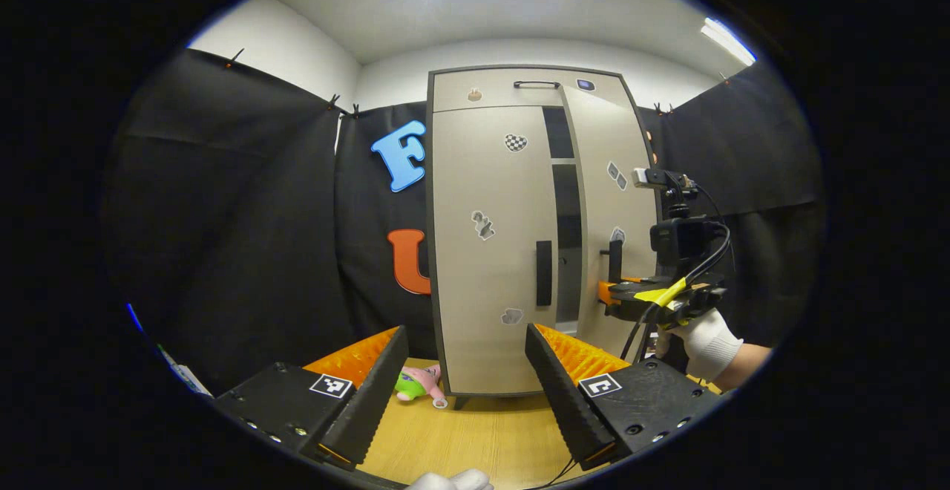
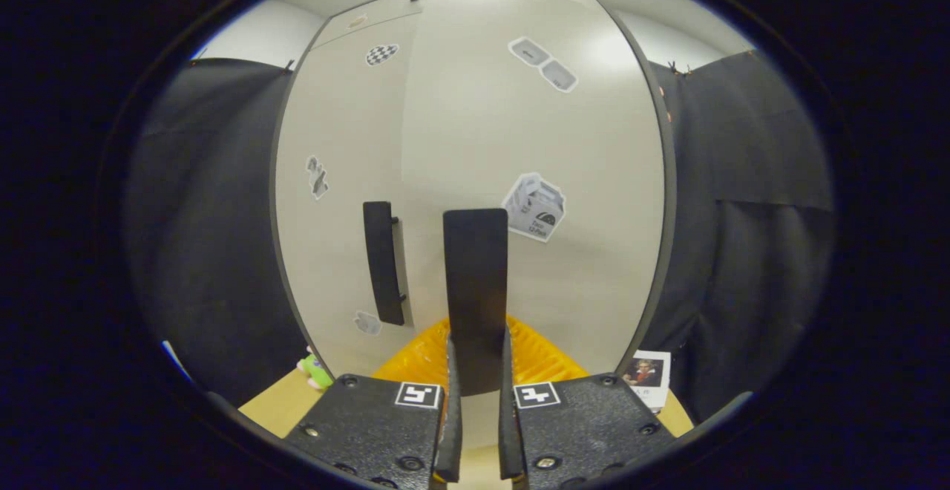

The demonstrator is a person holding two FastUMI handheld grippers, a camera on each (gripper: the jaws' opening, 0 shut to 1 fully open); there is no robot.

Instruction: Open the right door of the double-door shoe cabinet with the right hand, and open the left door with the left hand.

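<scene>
The beige shoe cabinet [image 1: 490,237] stands on the wooden table straight ahead. In the left gripper view its left door [image 1: 486,200] is closed, with a black vertical handle [image 1: 544,272]. The right door [image 1: 612,208] is swung out a little, leaving a dark gap beside it. My left gripper [image 1: 460,382] is open, short of the left door, with nothing between its fingers. My right gripper [image 1: 610,291] is at the right door's handle [image 1: 614,258]. In the right gripper view that handle [image 2: 476,282] stands upright between the fingers of my right gripper [image 2: 479,371], which is shut on it. The left door's handle [image 2: 384,262] is to its left.
A pink and green plush toy [image 1: 419,384] lies on the wooden table [image 1: 460,438] at the cabinet's left foot. A photo card [image 2: 647,375] leans at the cabinet's right. A gloved hand [image 1: 709,341] holds the right gripper. Black cloth walls close in both sides.
</scene>
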